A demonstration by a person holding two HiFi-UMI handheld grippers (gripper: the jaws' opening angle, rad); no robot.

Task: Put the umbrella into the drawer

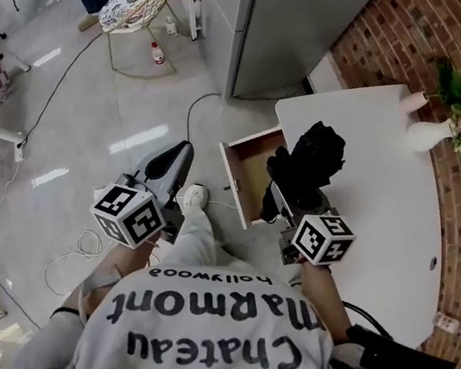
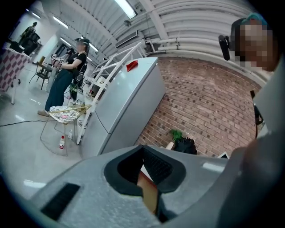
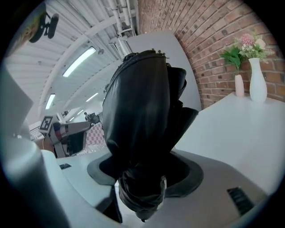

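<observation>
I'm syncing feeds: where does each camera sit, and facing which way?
Head view: on the head, looking steeply down at drawer, table; shows left gripper, right gripper, shirt.
Left gripper view: rides the left gripper, faces fridge and brick wall; its jaws show.
Right gripper view: rides the right gripper, faces vases; its jaws clamp the umbrella.
Shared: head and right gripper views both show umbrella, vases.

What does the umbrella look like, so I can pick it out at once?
Find the white table along the brick wall, with its drawer pulled open at the edge. At the table's edge next to that drawer, the right hand-held gripper is shut on the umbrella. It is a folded, crumpled black bundle, unlike the smooth white vases at the far end.
</observation>
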